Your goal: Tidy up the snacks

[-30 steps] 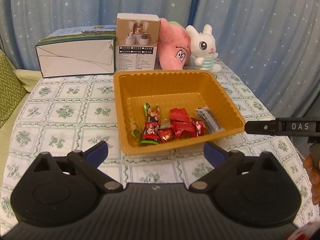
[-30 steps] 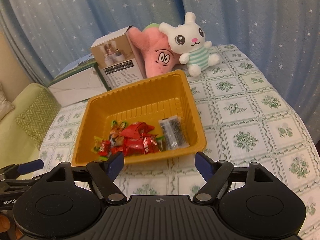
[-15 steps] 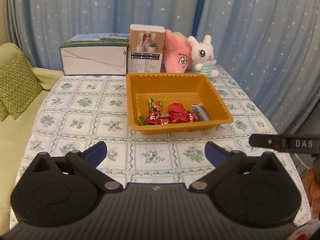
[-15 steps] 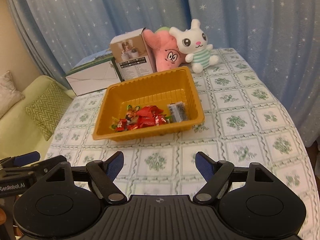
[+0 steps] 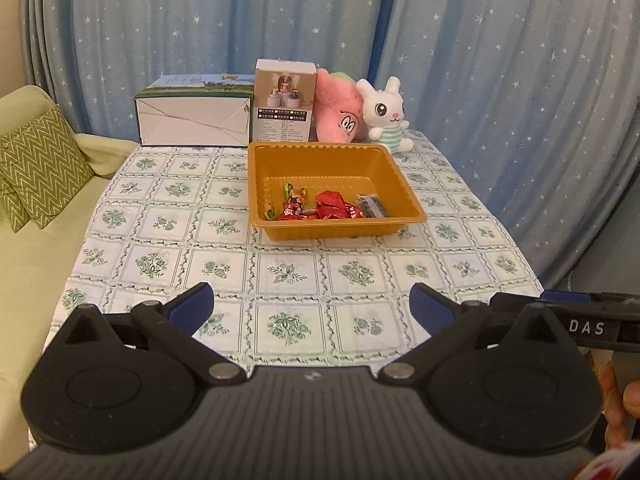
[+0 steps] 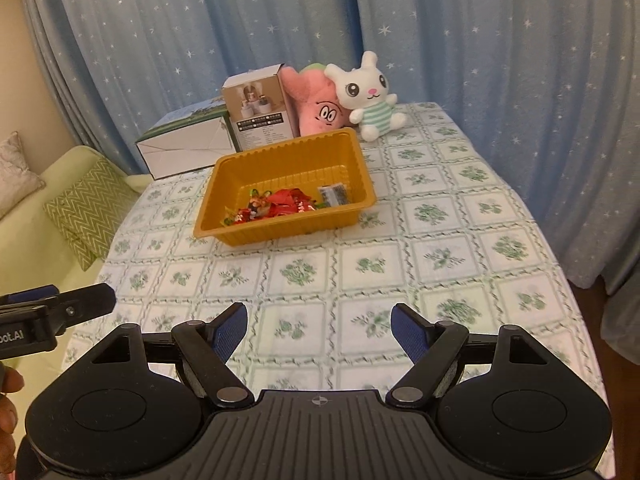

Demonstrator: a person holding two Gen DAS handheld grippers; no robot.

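Sitting well beyond both claws — left claw [image 5: 311, 309], right claw [image 6: 319, 328], each agape and empty — snacks [image 5: 326, 209] fill the tray [image 5: 404, 184].

"DAS" in white capitals on black bar of right claw [image 5: 576, 326], at right edge of left wrist view. "ot.AI", cut off by frame edge, on black body of left claw [image 6: 60, 312], at left edge of right wrist view. Small box [image 5: 285, 105] behind orange tray [image 5: 402, 184]: rows of print, too small to read.
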